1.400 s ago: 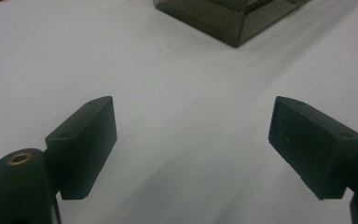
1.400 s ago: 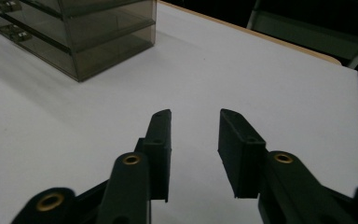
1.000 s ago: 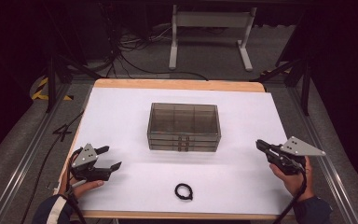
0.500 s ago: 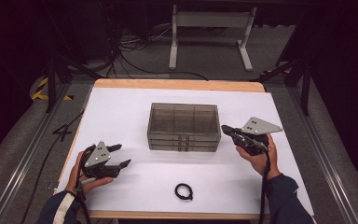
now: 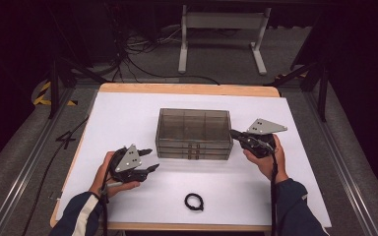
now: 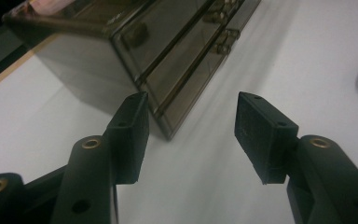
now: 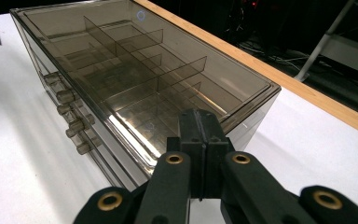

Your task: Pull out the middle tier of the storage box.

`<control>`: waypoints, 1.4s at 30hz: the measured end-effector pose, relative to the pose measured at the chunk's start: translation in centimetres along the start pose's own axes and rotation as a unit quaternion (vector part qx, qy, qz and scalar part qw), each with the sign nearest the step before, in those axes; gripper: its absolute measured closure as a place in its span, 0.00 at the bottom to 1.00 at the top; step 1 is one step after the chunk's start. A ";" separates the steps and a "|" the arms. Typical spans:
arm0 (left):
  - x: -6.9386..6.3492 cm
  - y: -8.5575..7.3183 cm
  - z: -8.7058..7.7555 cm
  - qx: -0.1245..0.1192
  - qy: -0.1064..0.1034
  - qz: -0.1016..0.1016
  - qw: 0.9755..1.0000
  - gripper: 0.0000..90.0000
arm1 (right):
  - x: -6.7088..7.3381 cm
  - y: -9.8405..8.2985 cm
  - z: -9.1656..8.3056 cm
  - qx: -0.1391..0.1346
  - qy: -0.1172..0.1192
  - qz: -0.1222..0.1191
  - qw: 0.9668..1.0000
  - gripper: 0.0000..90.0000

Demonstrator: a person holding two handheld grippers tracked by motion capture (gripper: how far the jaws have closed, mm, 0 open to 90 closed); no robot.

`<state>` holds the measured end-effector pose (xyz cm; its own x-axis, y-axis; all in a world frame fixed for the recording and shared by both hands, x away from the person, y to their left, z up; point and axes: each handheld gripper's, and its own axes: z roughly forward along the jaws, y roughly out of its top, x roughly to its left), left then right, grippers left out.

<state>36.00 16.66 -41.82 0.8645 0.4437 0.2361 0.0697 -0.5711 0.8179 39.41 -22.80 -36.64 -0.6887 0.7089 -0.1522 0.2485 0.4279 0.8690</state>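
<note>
Hovering at drawer box's [image 5: 194,132] right end, right tool [image 5: 234,133] closed, empty; left tool [image 5: 147,160] half-open, jaws just closing, box ahead.

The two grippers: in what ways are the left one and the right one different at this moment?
The left gripper has its jaws apart with nothing between them, and they have just been closing; the right gripper has its jaws pressed shut. The left gripper sits off the front left corner of the drawer box, while the right gripper is at the box's right end, its tip beside the top edge. Both are black, hand-held, and point toward the box.
</note>
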 end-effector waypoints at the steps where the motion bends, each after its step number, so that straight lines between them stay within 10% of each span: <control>1: -0.1 0.3 0.3 0.000 -0.002 0.004 1.000 0.51 | 0.1 0.1 0.0 0.003 -0.004 -0.002 1.000 1.00; 14: -2.6 4.1 5.6 0.008 -0.011 0.070 0.997 0.65 | 0.7 0.2 0.2 0.008 -0.016 -0.013 1.000 1.00; 26: -3.6 4.9 8.3 0.010 0.025 0.098 0.995 0.71 | 0.6 0.1 0.2 0.004 -0.013 -0.006 1.000 1.00; 33: -4.7 4.9 8.5 0.022 0.071 0.132 0.988 0.71 | 0.6 0.1 0.2 0.005 -0.016 -0.010 1.000 1.00; 38: -6.0 4.7 9.0 0.024 0.123 0.181 0.975 0.74 | 0.7 0.1 0.2 0.002 -0.018 -0.009 1.000 1.00; 41: -7.5 4.6 9.6 0.040 0.177 0.242 0.953 0.75 | 0.8 0.0 0.2 0.001 -0.019 -0.009 1.000 1.00; 42: -7.5 4.6 9.6 0.040 0.177 0.242 0.953 0.76 | 0.8 0.0 0.2 0.001 -0.019 -0.009 1.000 1.00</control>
<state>34.64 4.11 -44.89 0.5834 0.3126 0.7496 -0.2437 -0.8131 0.5287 39.00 -22.16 -36.82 -0.6671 0.7217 -0.1849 0.2383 0.4419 0.8648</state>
